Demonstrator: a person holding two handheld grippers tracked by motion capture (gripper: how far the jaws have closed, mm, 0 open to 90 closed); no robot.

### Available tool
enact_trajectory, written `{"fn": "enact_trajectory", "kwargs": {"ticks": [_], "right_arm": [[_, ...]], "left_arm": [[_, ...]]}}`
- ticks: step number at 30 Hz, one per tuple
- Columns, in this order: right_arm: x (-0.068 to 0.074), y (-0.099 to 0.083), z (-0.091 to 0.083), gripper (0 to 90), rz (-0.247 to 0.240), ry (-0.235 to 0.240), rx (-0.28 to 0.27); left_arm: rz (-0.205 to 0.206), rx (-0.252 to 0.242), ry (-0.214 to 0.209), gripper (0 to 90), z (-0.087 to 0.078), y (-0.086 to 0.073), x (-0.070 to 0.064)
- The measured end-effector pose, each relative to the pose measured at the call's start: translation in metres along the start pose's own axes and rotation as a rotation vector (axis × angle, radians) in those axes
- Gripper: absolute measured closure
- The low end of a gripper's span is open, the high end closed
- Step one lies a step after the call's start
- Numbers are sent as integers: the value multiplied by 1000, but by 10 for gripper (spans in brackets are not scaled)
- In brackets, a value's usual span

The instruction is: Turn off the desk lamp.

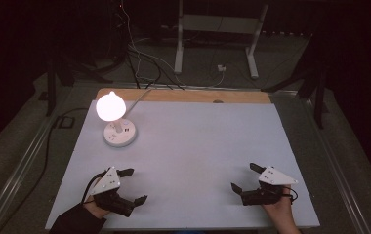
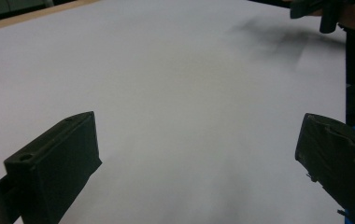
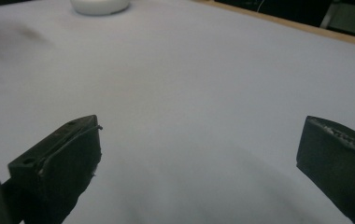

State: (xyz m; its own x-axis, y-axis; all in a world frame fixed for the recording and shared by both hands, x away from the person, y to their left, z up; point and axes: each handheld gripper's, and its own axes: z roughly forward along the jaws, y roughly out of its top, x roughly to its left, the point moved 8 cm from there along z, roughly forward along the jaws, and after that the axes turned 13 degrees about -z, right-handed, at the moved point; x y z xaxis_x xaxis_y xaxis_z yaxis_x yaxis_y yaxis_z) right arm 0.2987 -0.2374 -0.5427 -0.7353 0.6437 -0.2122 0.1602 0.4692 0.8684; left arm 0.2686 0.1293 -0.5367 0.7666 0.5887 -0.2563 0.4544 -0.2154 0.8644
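Both grippers are being held wide apart and empty at the table's near edge.

From the high view, the left gripper (image 1: 133,185) is being kept nearer the lit lamp (image 1: 111,107) on its round base (image 1: 120,133), forward of it; the right gripper (image 1: 246,177) sits well apart. Spread jaws are being shown over bare table (image 2: 175,93) in the left gripper view; the base (image 3: 100,5) is being glimpsed far off in the right gripper view.

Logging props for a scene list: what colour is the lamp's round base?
White. The lamp's round base shows best in the high view.
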Motion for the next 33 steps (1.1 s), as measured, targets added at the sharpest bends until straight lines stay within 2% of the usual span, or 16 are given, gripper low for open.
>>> {"fn": "enact_trajectory", "kwargs": {"ticks": [6,9,11,16,27,30,33], "right_arm": [[4,0,2,0,-15,46,28],[6,2,1,0,-16,55,24],[6,4,0,0,-26,45,9],[3,7,-3,0,-12,30,-19],[5,10,-3,0,-27,38,-38],[5,11,-4,0,-31,37,-44],[4,11,-4,0,-29,33,-47]], "left_arm": [[7,10,5,4,0,-1,0],[11,19,5,4,1,-2,-1],[13,18,2,4,0,-1,-1],[15,20,7,4,0,-2,-1],[24,21,-9,4,-1,-1,-6],[29,20,-24,4,-1,1,-10],[41,21,-58,4,-1,5,-17]]}}
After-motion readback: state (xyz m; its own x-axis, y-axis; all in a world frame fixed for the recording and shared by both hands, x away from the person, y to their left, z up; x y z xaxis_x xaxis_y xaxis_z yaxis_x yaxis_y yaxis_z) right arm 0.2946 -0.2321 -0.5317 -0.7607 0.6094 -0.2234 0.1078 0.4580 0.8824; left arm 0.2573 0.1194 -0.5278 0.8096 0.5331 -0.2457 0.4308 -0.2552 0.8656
